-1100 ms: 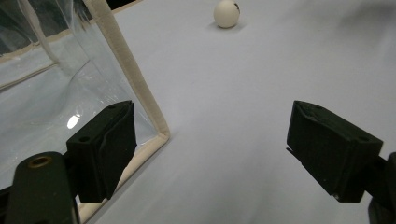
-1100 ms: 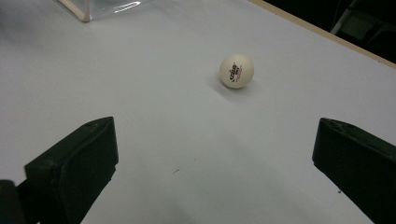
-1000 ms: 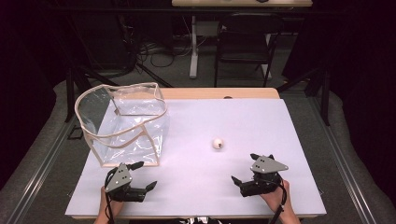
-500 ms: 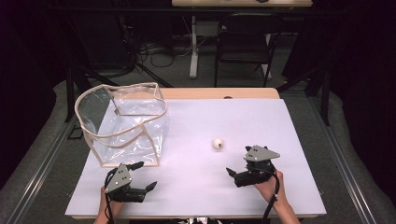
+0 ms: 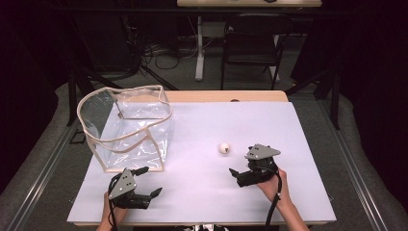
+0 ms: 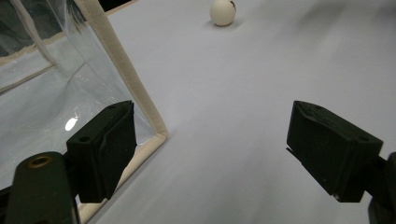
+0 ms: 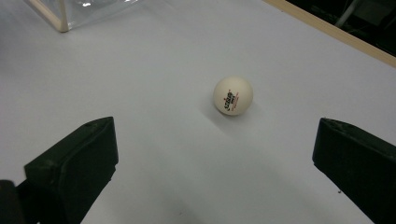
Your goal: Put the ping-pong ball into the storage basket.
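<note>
So at that frame I had both grippers low over the table [image 5: 298,125], nothing held. Using the ball [image 5: 223,147] as reference: it sat on the white tabletop, alone, roughly mid-table.

Right gripper [image 5: 239,176] was near the ball, on the person's side of it and slightly right. Jaws stood wide apart, pointed toward the ball. In the right gripper view the ball [image 7: 233,95] sat ahead of the two jaws, between their lines but well clear of both, not touching. Printed logo on the ball faced that camera. Right hand [image 5: 275,185] wrapped the handle, grey plate on top.

Left gripper [image 5: 148,182] was well apart from the ball, further left and nearer the table's front edge. Its jaws were spread too, empty. In the left gripper view the ball [image 6: 222,11] showed far ahead at the top of frame.

Clear plastic bin [image 5: 130,130] with a cream-trimmed rim stood left of the ball, well apart from it, and just beyond the left gripper. Left gripper view had the bin's near bottom corner [image 6: 156,133] just beside its left jaw; couldn't tell whether they touched.

Behind the table, past the ball: a dark chair [image 5: 252,43] and floor cables [image 5: 163,57].
</note>
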The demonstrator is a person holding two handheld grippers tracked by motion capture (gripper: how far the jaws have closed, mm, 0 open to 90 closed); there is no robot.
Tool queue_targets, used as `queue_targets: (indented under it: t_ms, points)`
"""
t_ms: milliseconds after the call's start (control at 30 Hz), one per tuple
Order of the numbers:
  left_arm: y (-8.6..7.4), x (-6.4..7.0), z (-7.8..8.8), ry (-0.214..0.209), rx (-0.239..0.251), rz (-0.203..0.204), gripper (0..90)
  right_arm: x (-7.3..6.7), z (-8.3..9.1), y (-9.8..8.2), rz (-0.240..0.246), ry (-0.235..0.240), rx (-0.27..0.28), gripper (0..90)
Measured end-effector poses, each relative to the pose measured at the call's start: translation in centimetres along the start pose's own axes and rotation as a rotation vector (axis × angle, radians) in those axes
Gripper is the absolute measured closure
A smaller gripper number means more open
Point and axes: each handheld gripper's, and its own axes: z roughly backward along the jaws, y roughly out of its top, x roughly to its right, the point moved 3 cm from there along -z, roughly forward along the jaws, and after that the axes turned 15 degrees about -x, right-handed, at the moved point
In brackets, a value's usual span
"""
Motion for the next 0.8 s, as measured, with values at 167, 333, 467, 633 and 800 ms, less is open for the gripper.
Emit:
queue_targets:
  t_ms: [167, 333, 467, 633, 800]
  points:
    - [0.0, 0.0, 0.0, -0.002, 0.001, 0.0, 16.2, 0.2, -0.8, 0.6, 0.005, 0.005, -0.01, 0.0]
    - [0.0, 0.0, 0.0, 0.0, 0.0, 0.0, 16.2, 0.3, -1.4, 1.2, 0.008, 0.002, -0.022, 0.0]
    - [0.0, 0.0, -0.1, -0.003, -0.001, -0.002, 16.2, 0.5, -1.9, 1.7, 0.009, 0.002, -0.028, 0.0]
    - [0.0, 0.0, -0.1, -0.005, 0.0, -0.004, 16.2, 0.8, -2.5, 2.4, 0.01, -0.003, -0.035, 0.0]
    - [0.0, 0.0, -0.1, -0.002, -0.003, -0.003, 16.2, 1.1, -3.2, 2.8, 0.009, 0.006, -0.042, 0.0]
